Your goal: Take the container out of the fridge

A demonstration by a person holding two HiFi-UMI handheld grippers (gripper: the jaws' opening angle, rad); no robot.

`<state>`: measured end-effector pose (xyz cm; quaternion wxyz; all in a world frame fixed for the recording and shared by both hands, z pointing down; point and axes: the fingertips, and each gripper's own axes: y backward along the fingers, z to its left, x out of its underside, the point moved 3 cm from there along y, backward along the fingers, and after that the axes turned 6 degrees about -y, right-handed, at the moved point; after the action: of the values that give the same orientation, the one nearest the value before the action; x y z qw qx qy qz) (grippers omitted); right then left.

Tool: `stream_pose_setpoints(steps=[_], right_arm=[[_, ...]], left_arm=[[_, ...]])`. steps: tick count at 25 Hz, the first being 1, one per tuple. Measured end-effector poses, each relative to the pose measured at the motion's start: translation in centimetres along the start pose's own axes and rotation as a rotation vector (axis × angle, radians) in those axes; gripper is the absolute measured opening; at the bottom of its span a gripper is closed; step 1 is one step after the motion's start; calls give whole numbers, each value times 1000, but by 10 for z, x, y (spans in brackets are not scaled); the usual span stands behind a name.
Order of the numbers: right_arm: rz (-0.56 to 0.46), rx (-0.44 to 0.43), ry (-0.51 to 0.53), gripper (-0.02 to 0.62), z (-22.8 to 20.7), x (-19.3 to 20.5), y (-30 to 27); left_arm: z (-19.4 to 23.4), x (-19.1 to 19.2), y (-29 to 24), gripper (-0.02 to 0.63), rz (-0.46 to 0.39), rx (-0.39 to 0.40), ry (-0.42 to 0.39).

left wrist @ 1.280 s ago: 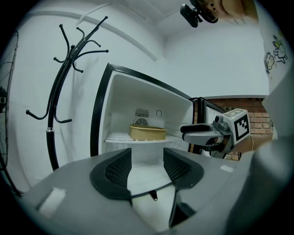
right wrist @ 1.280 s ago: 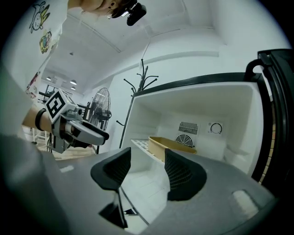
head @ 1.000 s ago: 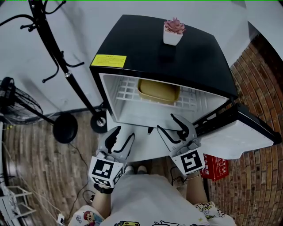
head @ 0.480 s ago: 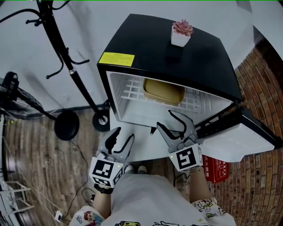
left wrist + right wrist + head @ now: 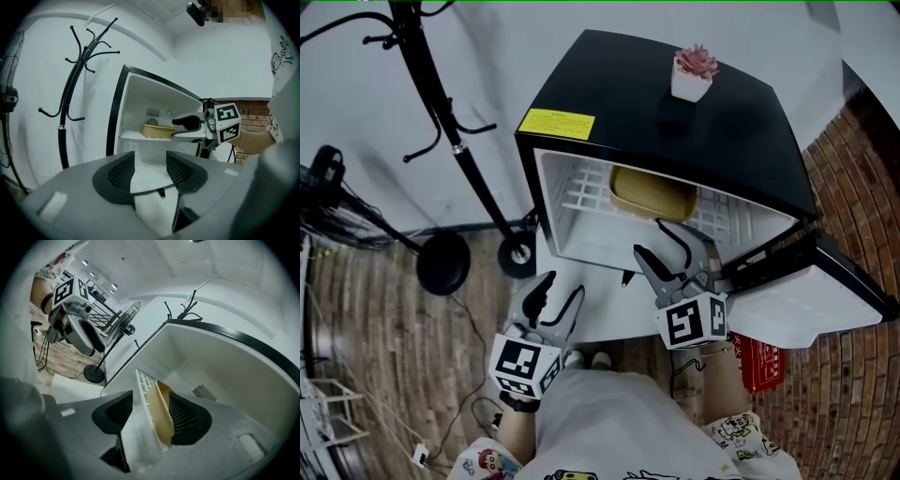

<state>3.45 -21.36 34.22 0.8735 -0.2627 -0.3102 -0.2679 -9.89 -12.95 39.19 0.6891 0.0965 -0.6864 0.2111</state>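
The shallow tan plastic container (image 5: 652,195) sits toward the back edge of the white wire shelf (image 5: 581,192) inside the open black mini fridge (image 5: 675,112). The right hand-held gripper (image 5: 654,242) hovers at the shelf's front edge, released. The left hand-held gripper (image 5: 563,286) hangs lower, also released.

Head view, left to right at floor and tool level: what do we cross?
fan → coat rack base → left tool → right tool → fridge door, standing open
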Motion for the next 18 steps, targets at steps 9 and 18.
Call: stream_pose_setpoints(steps=[9, 18], right_arm=[[71, 8, 84, 249, -8, 19, -17], [163, -5, 150, 252, -13, 37, -29]], left_arm=[[-2, 1, 2, 212, -2, 6, 6], [-4, 1, 1, 212, 1, 10, 7]])
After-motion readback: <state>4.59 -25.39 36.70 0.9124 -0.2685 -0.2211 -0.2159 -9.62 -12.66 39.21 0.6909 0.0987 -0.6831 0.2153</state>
